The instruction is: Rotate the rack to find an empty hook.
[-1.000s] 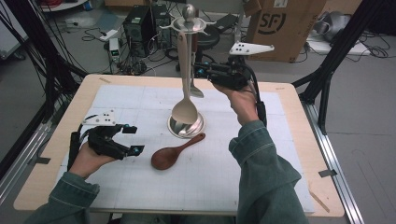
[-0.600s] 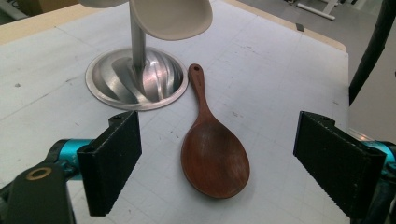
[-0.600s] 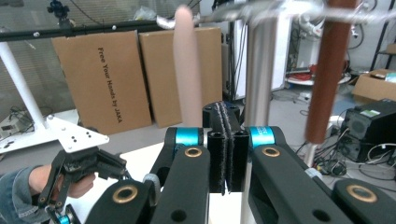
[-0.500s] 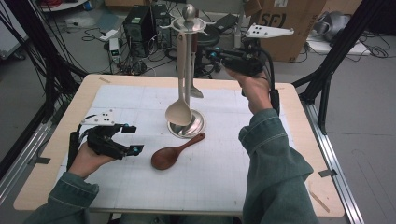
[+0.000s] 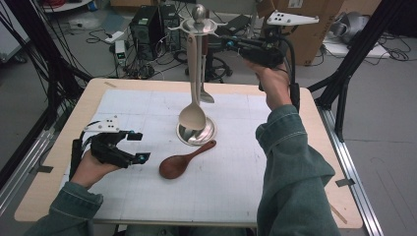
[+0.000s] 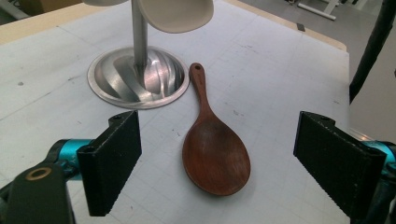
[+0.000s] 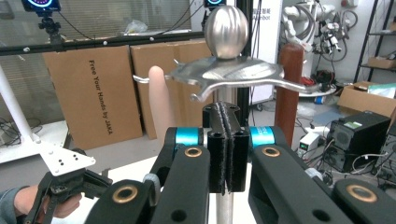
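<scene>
- Our right gripper [image 5: 230,43] is up at the top of the utensil stand [image 5: 196,133], jaws pressed flat together with nothing visible between them — right beside the hook plate under the ball finial [image 7: 227,25].
- We read that as a hanging job: a pale cream spoon [image 5: 192,116] dangles from one hook, its bowl low over the stand's base, and a second piece, a metal one we think, hangs behind the pole [image 5: 205,93] — hard to tell what it is from here.
- The height makes sense; the hooks sit at the top, so any handle has to be lifted that far.
- Down on the gridded mat [image 5: 147,196] lies the brown wooden rice paddle [image 6: 214,147], handle tip with its hole just beside the stand's base, blade toward us.
- Our left gripper [image 5: 138,146] waits low by the mat, jaws spread wide and empty, the paddle straight ahead between them — lined up, we judge, to take it next.
</scene>
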